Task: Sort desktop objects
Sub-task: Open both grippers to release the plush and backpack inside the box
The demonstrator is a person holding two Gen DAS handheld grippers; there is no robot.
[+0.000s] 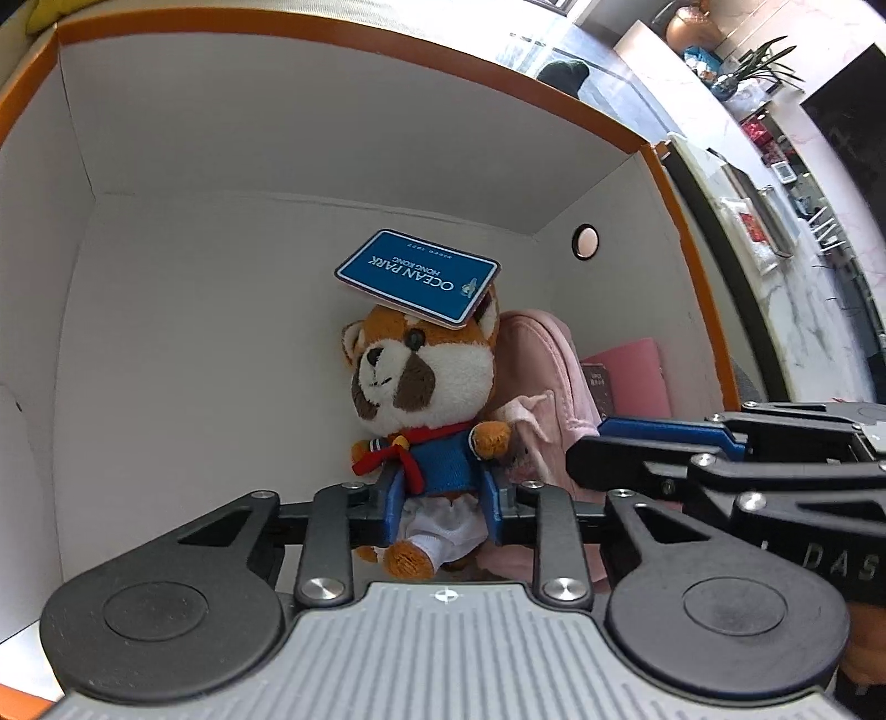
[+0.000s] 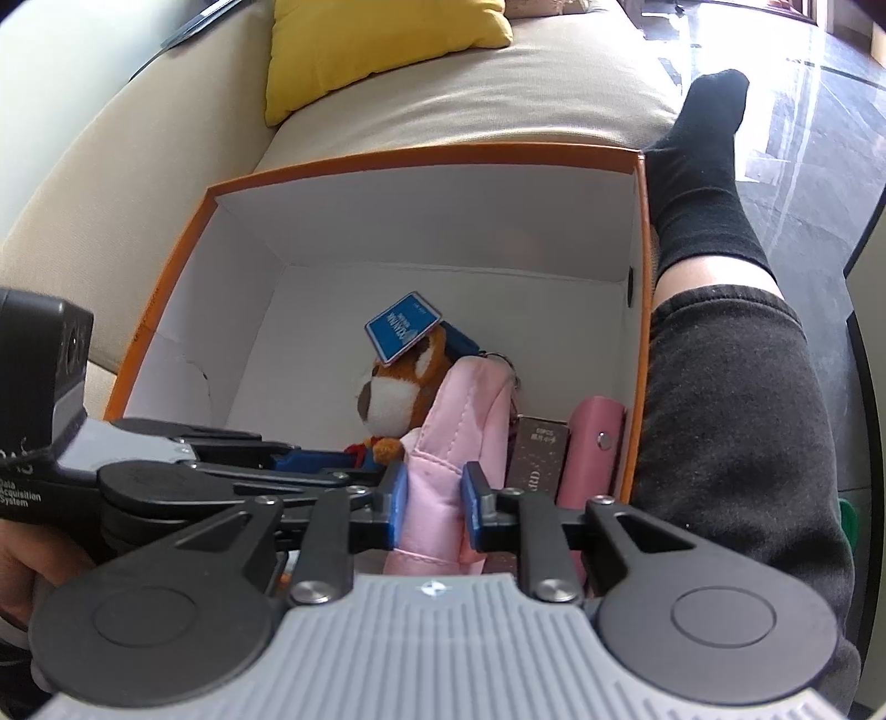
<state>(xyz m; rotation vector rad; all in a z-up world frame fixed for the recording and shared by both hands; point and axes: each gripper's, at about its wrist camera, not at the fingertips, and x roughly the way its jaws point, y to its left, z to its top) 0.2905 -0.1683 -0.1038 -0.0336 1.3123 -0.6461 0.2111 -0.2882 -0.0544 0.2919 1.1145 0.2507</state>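
Both of my grippers are down inside the orange-edged white box (image 2: 641, 354), which sits on a beige sofa (image 2: 498, 111) with a yellow cushion (image 2: 376, 44) behind it. My left gripper (image 1: 443, 501) has its blue pads on either side of the plush red panda (image 1: 426, 382) at waist level, jaws narrowed onto the blue jacket; I read it as gripping the toy, pads touching the fabric on both sides. The panda stands upright near the right part of the box floor, with a blue Ocean Park card (image 1: 418, 274) lying tilted on top of its head. My right gripper (image 2: 434, 507) is narrowed on the pink pouch (image 2: 459, 421), which stands on edge just beside the panda and touches it; both pads press the pouch's sides. Right of the pouch, against the box wall, I see a brown card-sized pack (image 2: 534, 454) and a pink case with a snap button (image 2: 595, 443), standing side by side. A small round hole (image 1: 585, 241) shows in the right wall. A person's leg in dark trousers and a black sock (image 2: 703, 166) lies along the outside of the box on the right. In the right wrist view, a hand (image 2: 22, 565) grips the left gripper's handle at lower left.
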